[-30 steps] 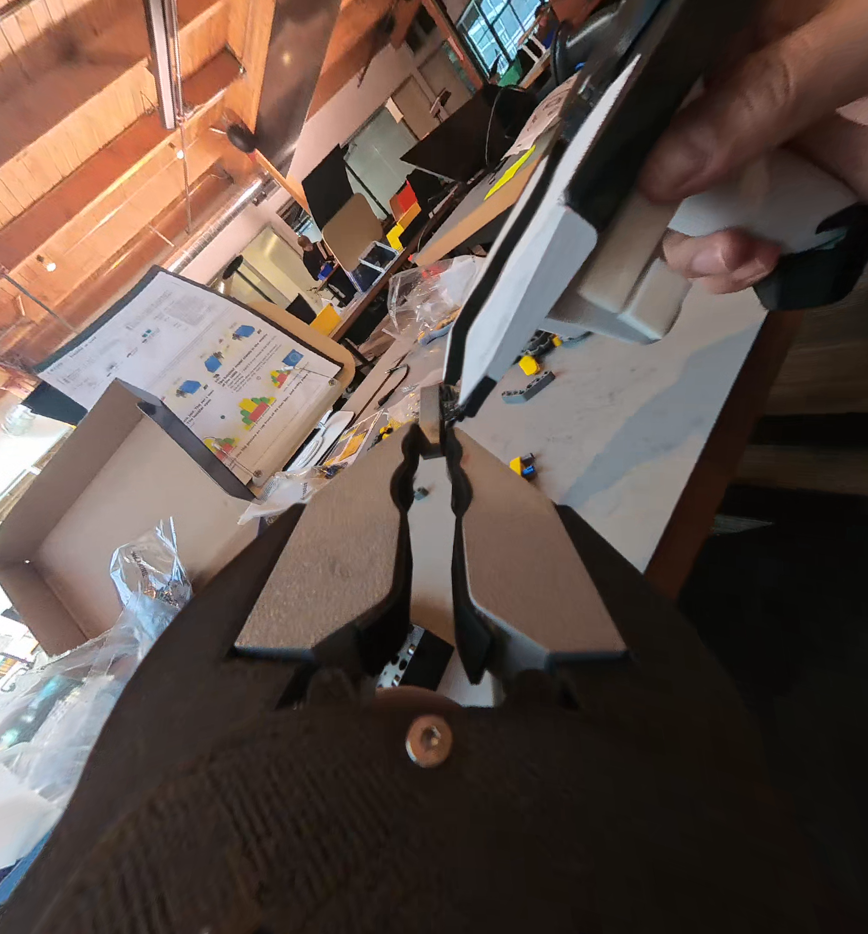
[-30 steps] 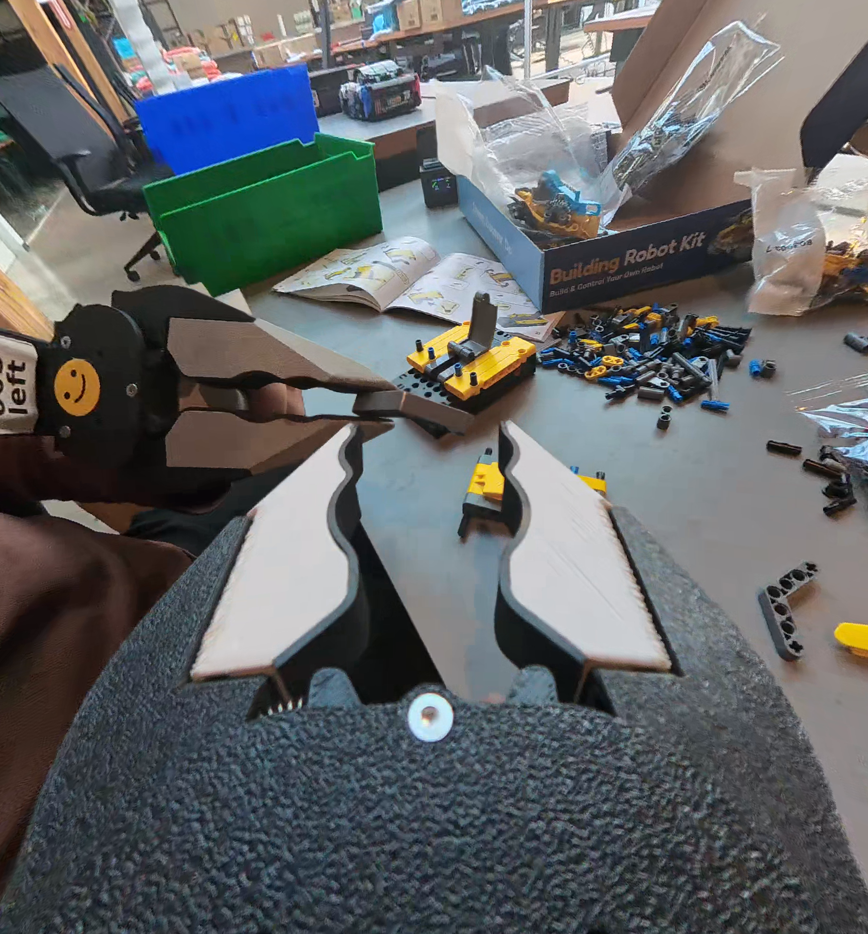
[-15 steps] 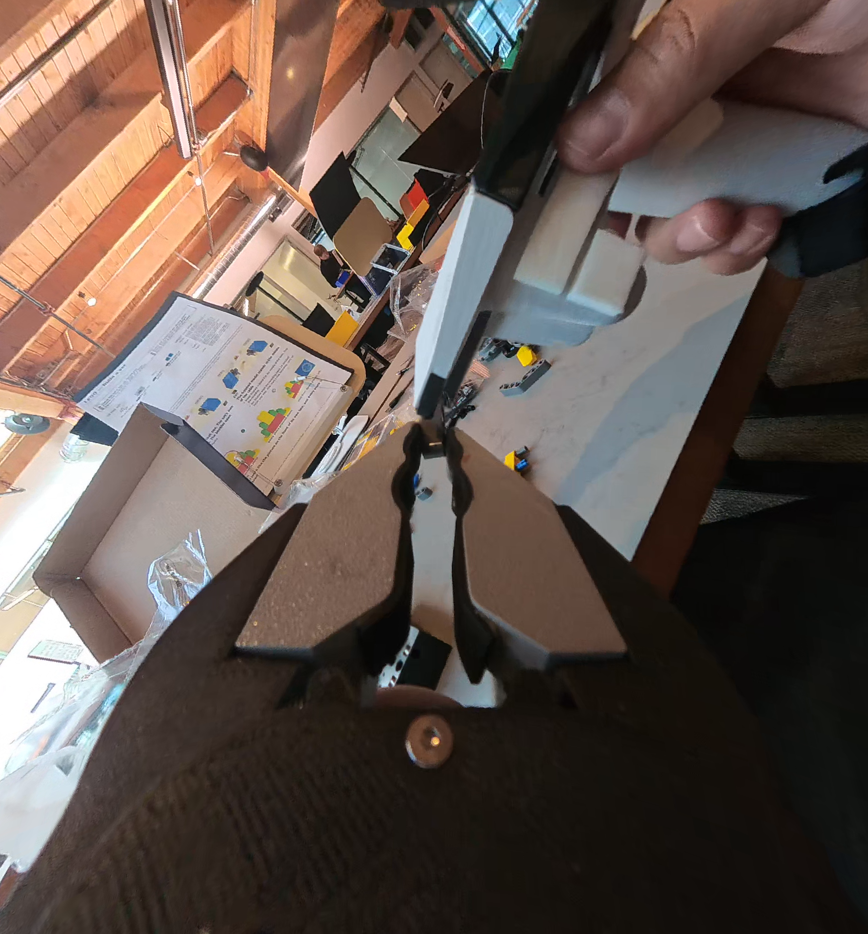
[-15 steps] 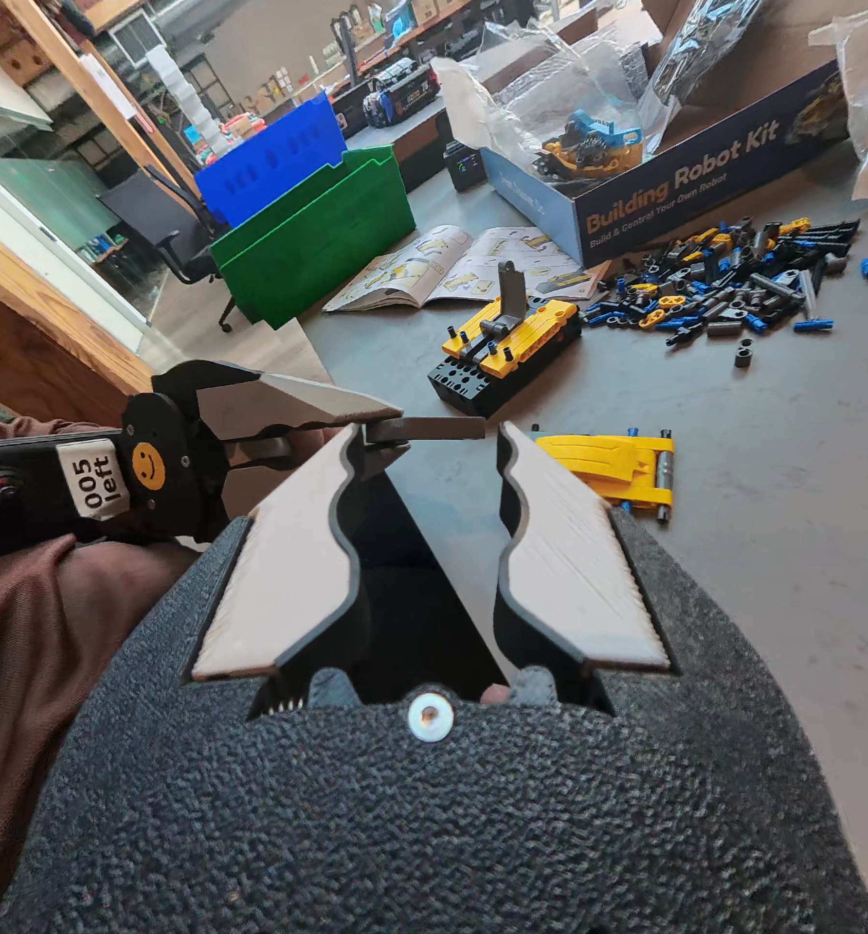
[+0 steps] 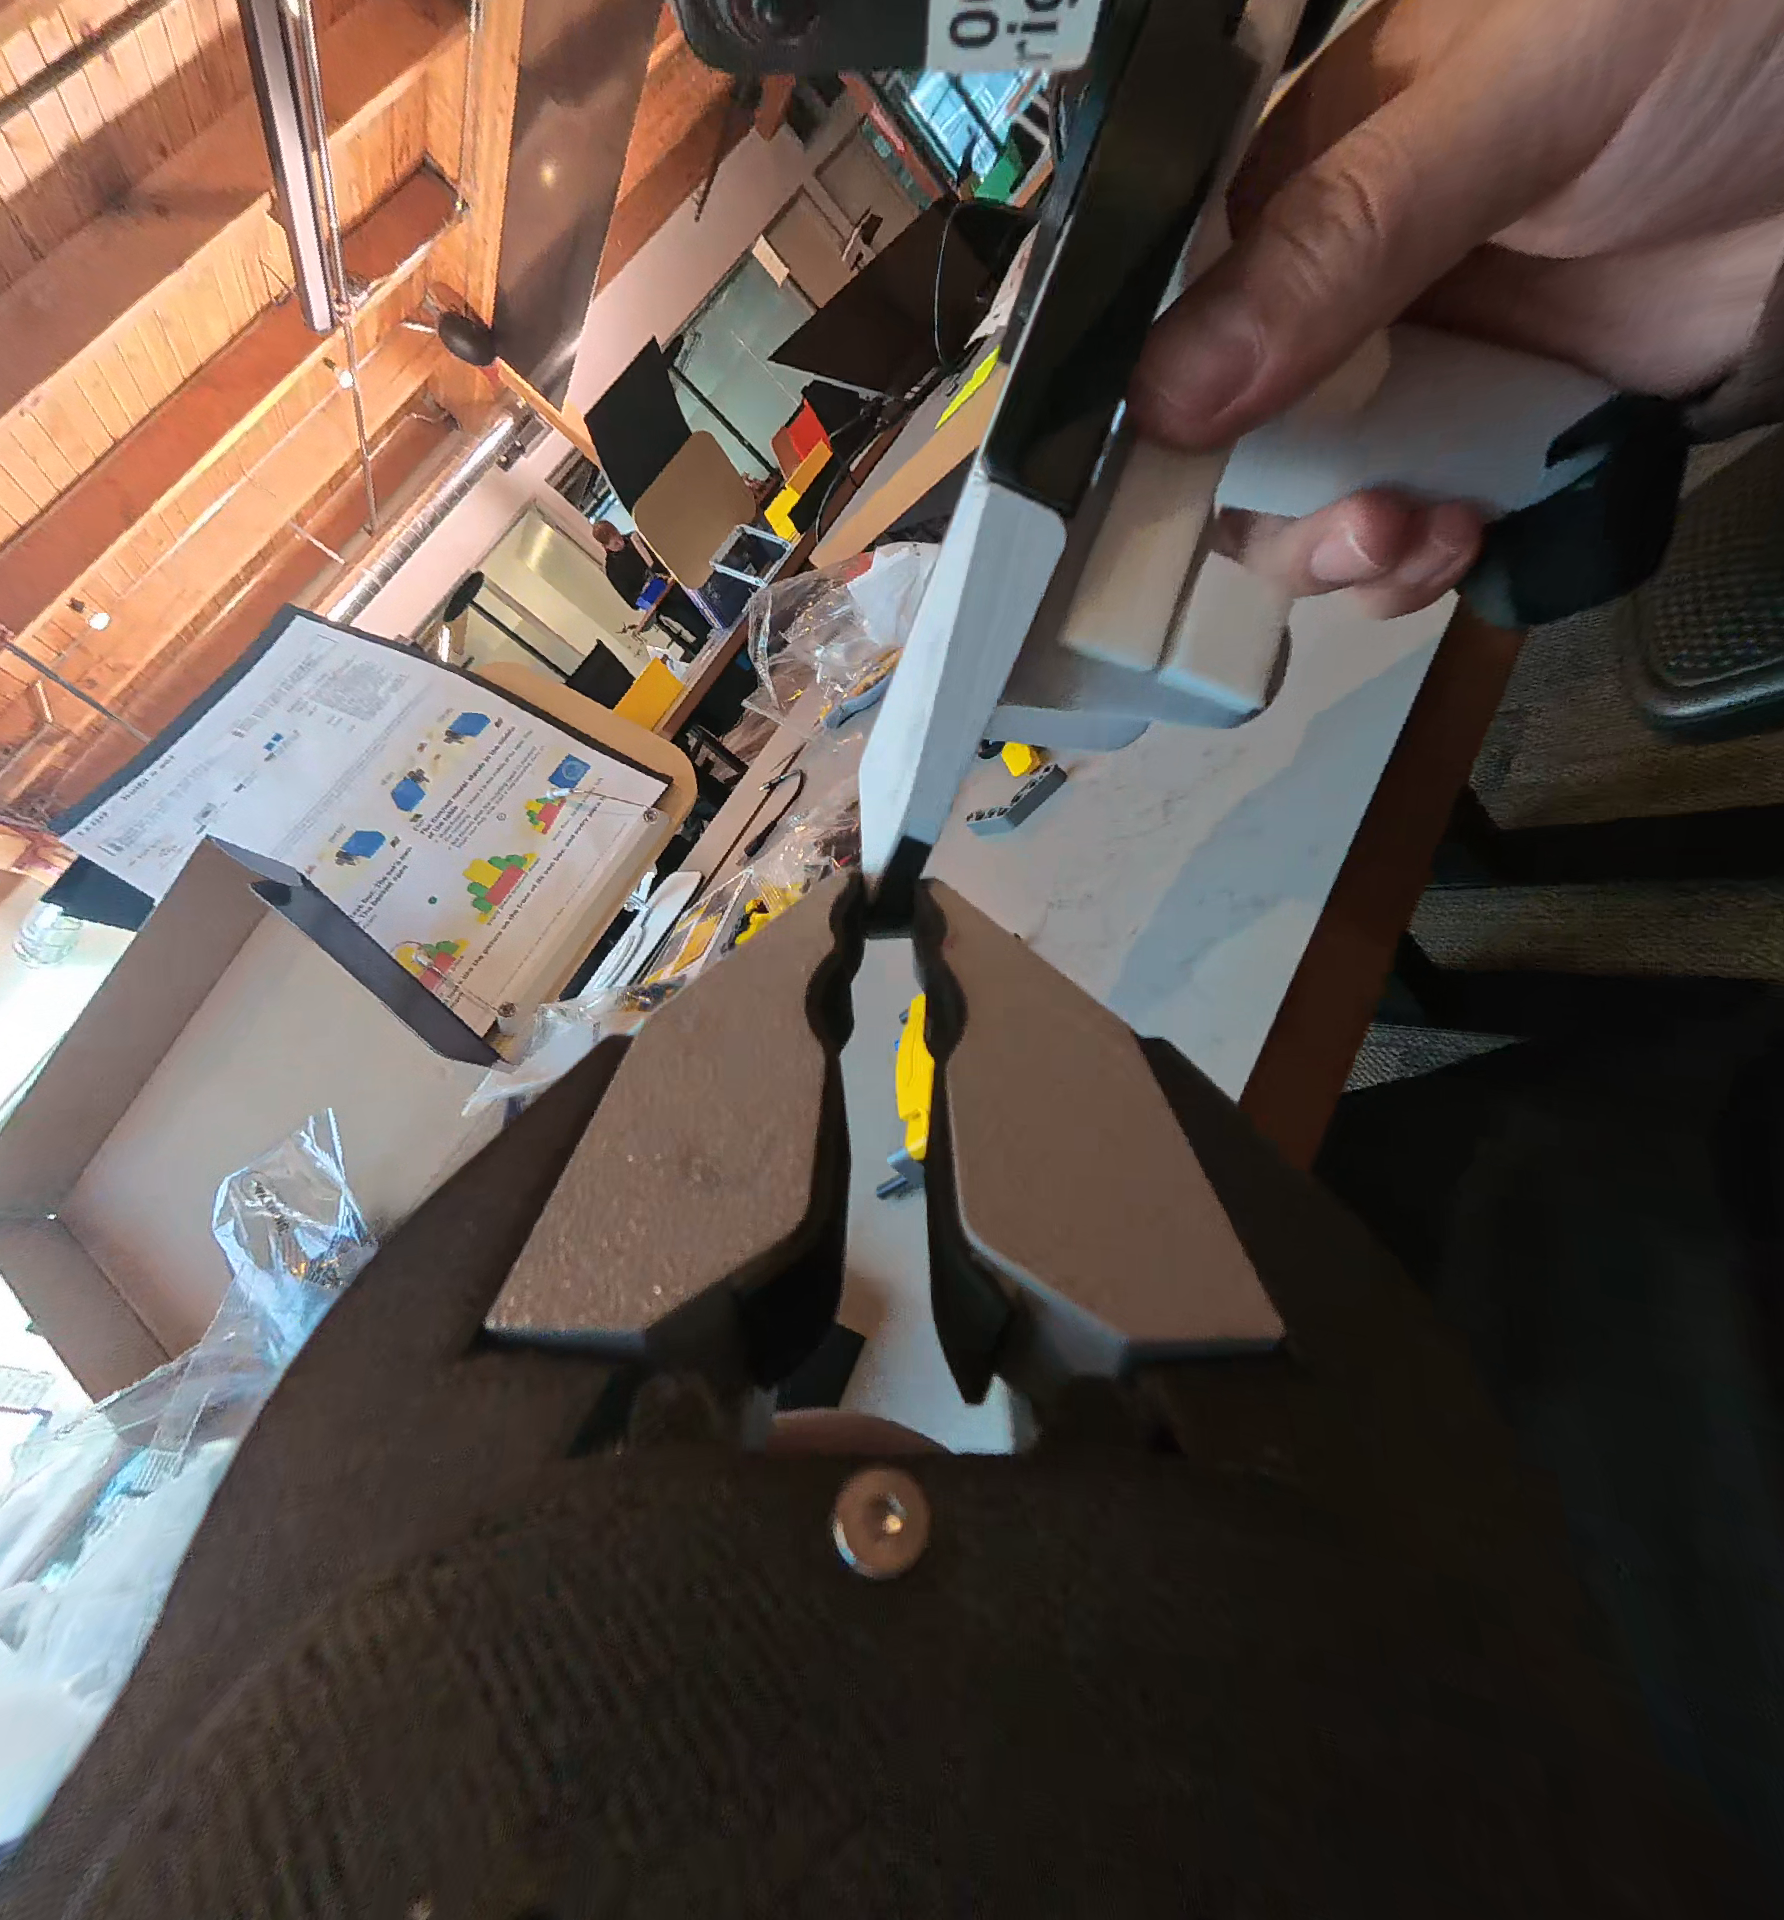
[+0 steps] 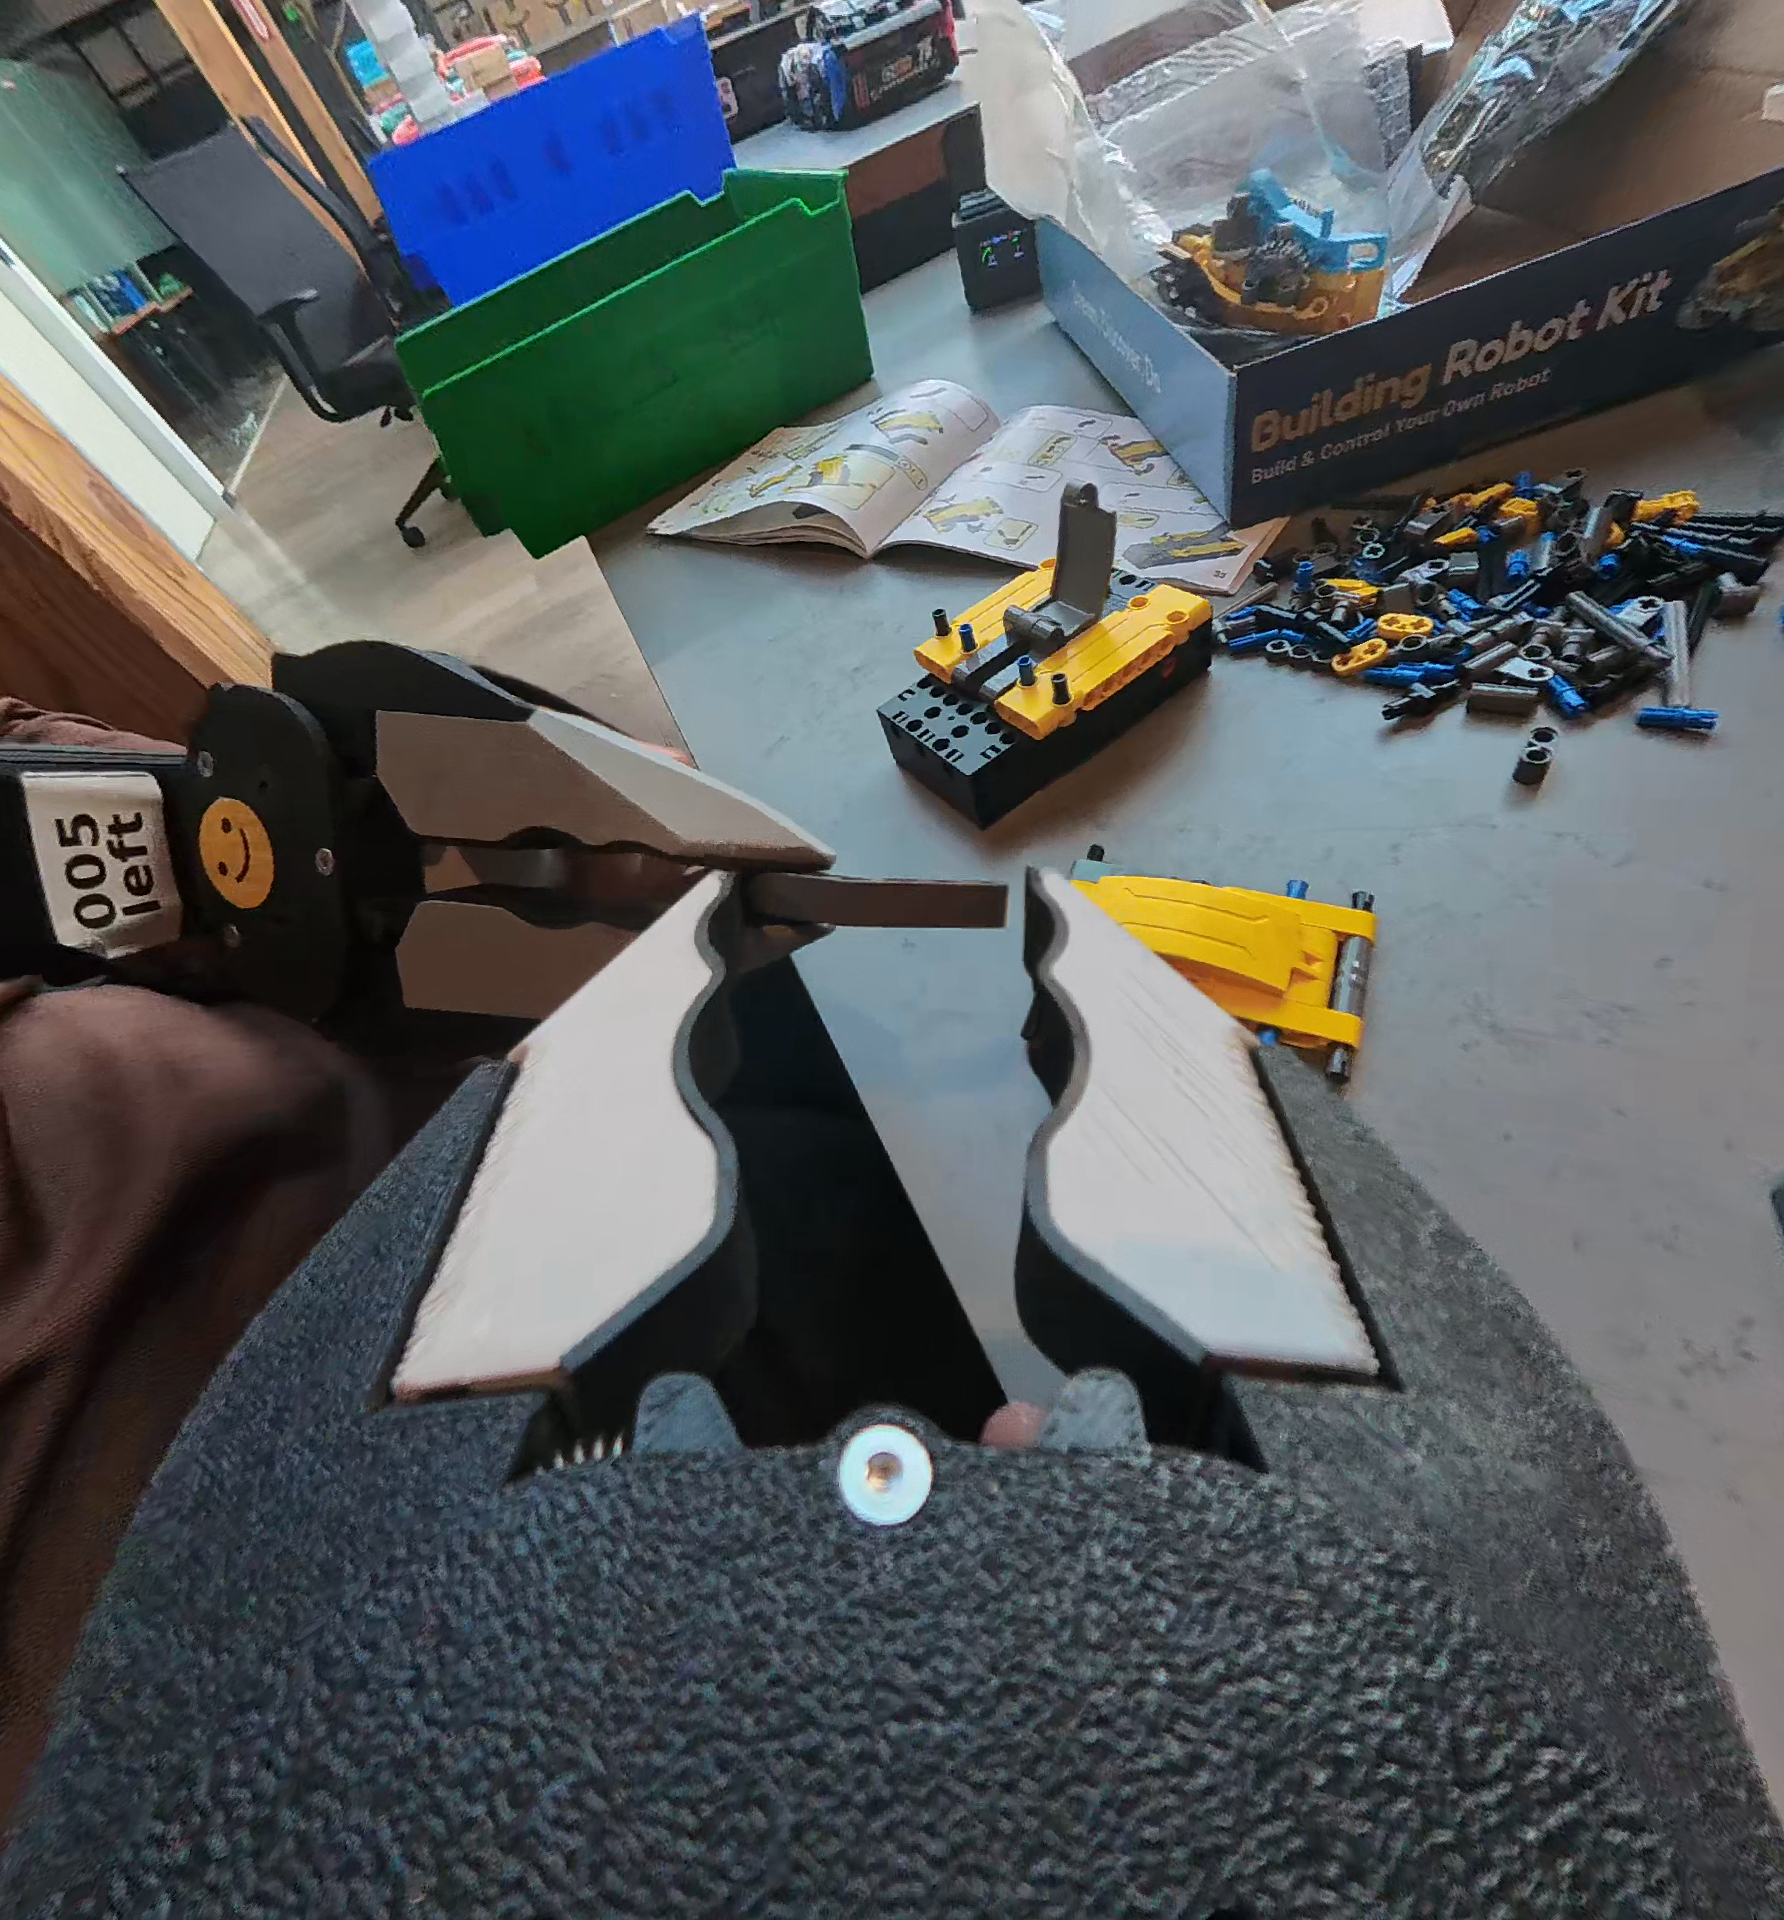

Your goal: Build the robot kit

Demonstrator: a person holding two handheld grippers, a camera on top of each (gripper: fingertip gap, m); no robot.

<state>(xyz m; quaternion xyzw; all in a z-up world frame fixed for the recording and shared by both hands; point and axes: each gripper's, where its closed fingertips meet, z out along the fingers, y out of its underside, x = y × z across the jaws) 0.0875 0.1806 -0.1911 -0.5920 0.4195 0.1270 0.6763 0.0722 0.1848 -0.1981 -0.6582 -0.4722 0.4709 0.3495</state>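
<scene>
Sideways, left hand-held gripper (image 6: 815, 894) pinches a dark flat piece (image 6: 883, 902) (right hand-held gripper (image 6: 872, 914) gapes around it).

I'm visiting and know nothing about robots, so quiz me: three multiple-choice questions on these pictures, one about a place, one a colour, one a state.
1. Where is the open booklet?
A. inside the green bin
B. on the table, in front of the green bin
C. on the chair

2. What colour is the bin behind the green one?
A. red
B. white
C. blue

3. The left gripper is
A. shut on a dark flat bar
B. wide open, empty
C. out of view

Answers: B, it lies flat on the grey tabletop; C, a blue bin stands there; A, its fingers pinch the bar's end.
</scene>
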